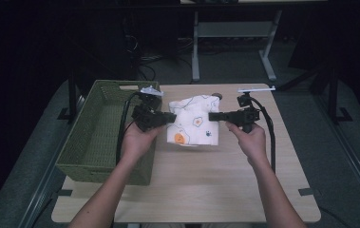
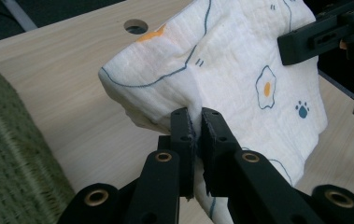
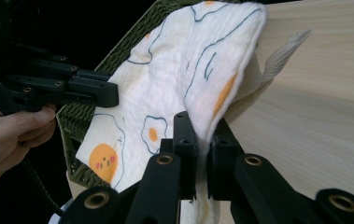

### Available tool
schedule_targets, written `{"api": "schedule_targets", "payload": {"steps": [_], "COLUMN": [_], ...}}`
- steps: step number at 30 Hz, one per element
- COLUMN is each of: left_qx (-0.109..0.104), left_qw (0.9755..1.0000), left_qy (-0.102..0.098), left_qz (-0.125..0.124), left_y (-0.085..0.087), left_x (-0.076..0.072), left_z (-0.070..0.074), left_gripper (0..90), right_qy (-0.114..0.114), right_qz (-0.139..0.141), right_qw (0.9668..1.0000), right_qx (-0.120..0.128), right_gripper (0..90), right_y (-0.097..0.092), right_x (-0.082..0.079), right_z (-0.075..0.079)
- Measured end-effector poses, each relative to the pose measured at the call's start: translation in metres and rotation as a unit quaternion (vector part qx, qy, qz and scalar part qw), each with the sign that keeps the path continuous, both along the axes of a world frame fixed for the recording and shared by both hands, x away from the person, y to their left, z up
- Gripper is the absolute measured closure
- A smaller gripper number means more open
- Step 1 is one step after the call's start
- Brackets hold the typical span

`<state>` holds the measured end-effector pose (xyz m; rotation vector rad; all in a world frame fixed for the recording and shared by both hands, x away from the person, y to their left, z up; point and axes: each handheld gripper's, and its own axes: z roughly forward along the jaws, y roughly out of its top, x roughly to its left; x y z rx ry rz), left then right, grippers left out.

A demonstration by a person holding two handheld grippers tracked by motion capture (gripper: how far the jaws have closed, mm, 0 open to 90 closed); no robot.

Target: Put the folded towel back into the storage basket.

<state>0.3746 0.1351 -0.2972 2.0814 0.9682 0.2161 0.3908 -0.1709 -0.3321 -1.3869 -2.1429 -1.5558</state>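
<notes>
Basket point(image 1: 85, 142) beside cloth point(image 1: 194, 121), nothing visible inside.

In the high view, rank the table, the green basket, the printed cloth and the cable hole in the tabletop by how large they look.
1. table
2. green basket
3. printed cloth, held up off the table between both grippers, so nearness to the camera may enlarge it slightly
4. cable hole, a small dark spot, partly hidden behind the cloth

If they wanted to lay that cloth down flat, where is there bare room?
The table is bare in front of the cloth, between the forearms, and along its right edge. The green basket at the left looks empty. The back middle is crowded: both grippers, left and right, grip the cloth.
</notes>
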Motion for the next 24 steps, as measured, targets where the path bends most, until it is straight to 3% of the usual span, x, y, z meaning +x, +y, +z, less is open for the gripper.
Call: {"api": "schedule_targets", "payload": {"steps": [24], "left_qx": [0.008], "left_qw": [0.9999], "left_qy": [-0.006], "left_qz": [0.014], "left_y": [0.046], "left_x": [0.002], "left_z": [0.019], "left_gripper": [84.8], "right_qy": [-0.013], "right_qz": [0.024], "right_qw": [0.9996], "right_qx": [-0.006], "right_gripper": [83.8], "right_y": [0.049], "right_x": [0.011], "right_z": [0.023]}}
